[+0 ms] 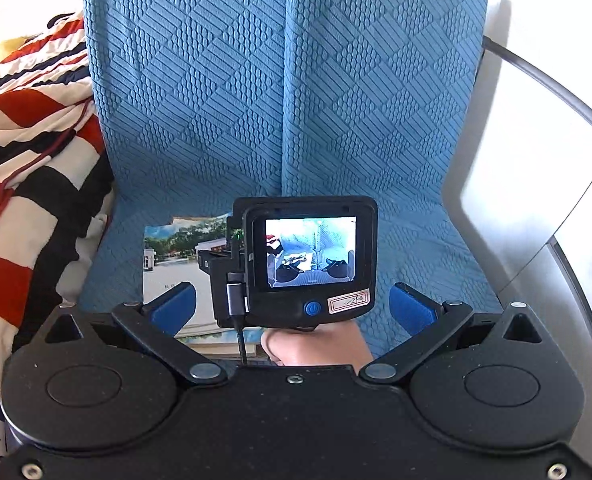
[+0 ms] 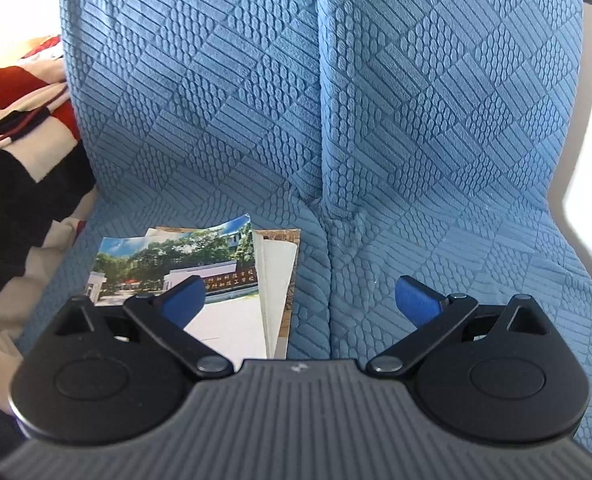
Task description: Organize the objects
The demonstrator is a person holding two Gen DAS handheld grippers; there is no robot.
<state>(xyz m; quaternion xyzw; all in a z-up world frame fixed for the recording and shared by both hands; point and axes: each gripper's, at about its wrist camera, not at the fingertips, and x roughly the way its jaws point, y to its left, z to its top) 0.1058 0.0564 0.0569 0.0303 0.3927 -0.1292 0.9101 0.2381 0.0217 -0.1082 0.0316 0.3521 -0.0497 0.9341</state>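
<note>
The left gripper (image 1: 291, 304) is hovering with its blue fingers spread wide and nothing between them, looking at the back of the right-hand tool, whose small screen (image 1: 310, 254) and the hand (image 1: 316, 346) beneath it are filling the centre. The right gripper (image 2: 302, 300) is likewise gaping wide and empty over the blue quilted seat (image 2: 416, 240). The task's things, a loose pile of booklets (image 2: 215, 280) with a photo cover on top, are lying on the seat at about ten o'clock of the right gripper, partly under its left finger. A striped blanket (image 1: 27, 160) is bunching at nine o'clock. This is probably the approach: next, the right tool needs lowering onto the pile's edge and closing.
</note>
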